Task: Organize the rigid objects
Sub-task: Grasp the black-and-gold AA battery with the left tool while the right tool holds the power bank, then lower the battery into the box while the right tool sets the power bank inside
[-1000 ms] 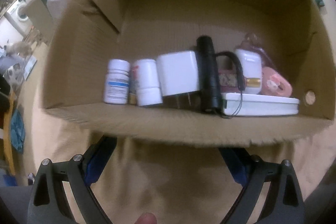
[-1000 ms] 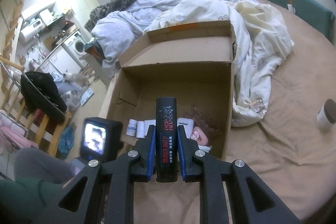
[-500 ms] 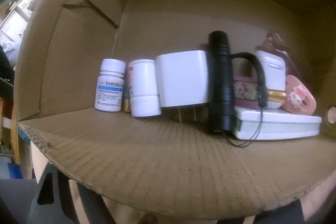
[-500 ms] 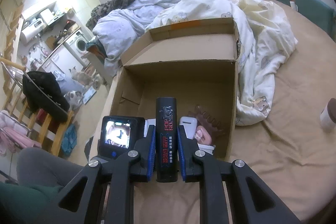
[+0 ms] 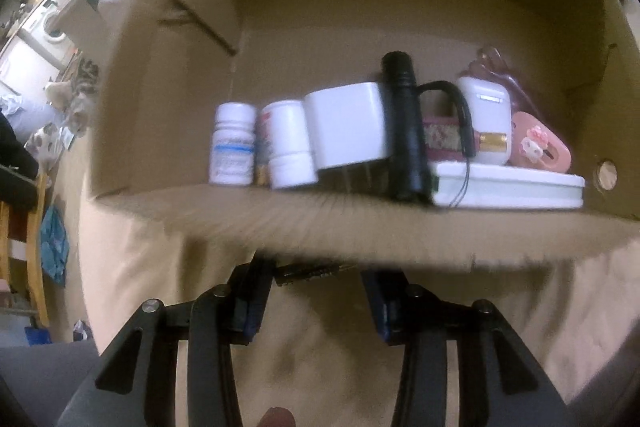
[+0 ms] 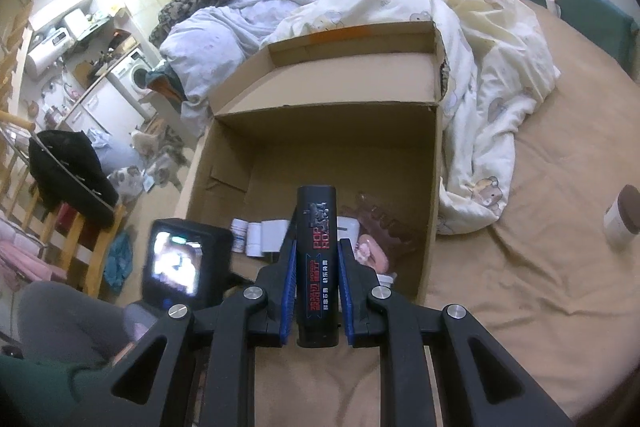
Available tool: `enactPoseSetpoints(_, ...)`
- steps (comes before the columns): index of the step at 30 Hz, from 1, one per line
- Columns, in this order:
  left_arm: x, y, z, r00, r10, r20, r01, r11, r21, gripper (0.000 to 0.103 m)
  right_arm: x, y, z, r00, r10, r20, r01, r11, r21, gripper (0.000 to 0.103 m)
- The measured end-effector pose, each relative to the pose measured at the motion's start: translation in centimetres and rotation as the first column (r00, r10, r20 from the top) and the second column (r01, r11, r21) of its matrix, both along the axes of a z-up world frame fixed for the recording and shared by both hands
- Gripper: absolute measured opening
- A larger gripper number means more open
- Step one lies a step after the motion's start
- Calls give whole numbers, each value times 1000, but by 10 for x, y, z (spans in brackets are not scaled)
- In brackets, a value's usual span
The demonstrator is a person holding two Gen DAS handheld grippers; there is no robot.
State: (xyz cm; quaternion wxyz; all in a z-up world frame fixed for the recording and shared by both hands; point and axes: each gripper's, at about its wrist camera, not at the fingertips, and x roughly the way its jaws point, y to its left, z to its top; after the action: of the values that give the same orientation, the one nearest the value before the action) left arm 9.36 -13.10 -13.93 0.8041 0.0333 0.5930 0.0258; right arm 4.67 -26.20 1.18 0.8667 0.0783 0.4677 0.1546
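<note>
A cardboard box (image 5: 168, 75) lies open on the bed, also in the right wrist view (image 6: 332, 131). Along its near wall stand a white pill bottle (image 5: 234, 145), a second white bottle (image 5: 286, 143), a white charger (image 5: 346, 125), a black flashlight (image 5: 402, 123), a white case (image 5: 486, 119), a pink item (image 5: 540, 143) and a flat white tin (image 5: 508, 185). My left gripper (image 5: 316, 281) is just outside the box's near flap; its jaws stand apart with nothing seen between them. My right gripper (image 6: 318, 267) is shut on a black tube with red print (image 6: 318, 259), held above the box's near edge.
A rumpled white duvet (image 6: 400, 7) lies behind and right of the box on the tan bedsheet (image 6: 540, 227). A white cup with a brown lid (image 6: 622, 217) stands at the right. The left gripper's camera block (image 6: 180, 259) sits left of my right gripper. A wooden chair (image 6: 60, 195) stands off the bed.
My left gripper pulled back from the box's near flap, so its fingers show again, closer together than a second ago. My right gripper stays shut on the black tube and has shifted slightly.
</note>
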Motion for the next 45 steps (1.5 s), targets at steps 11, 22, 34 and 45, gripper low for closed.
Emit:
enactPoseSetpoints(11,-42,17,89,987,-77,144,85,995,-50,39,-6,-8,-3,999,-37,6,37,999,-40,20)
enactPoseSetpoints(22,-21,51,152,954,-82,287,104,993,-62,39,12,-9,-1,999,-40,26,41,999,-17,20)
enactPoseSetpoints(34,26,30,102,942,-175,286,179,984,13,39,60,19,-40,999,-6,-34,2,991,-135,20)
enactPoseSetpoints(45,41,40,66,972,-135,193,149,987,-60,39,65,38,-78,989,25,-142,-51,983,-177,20)
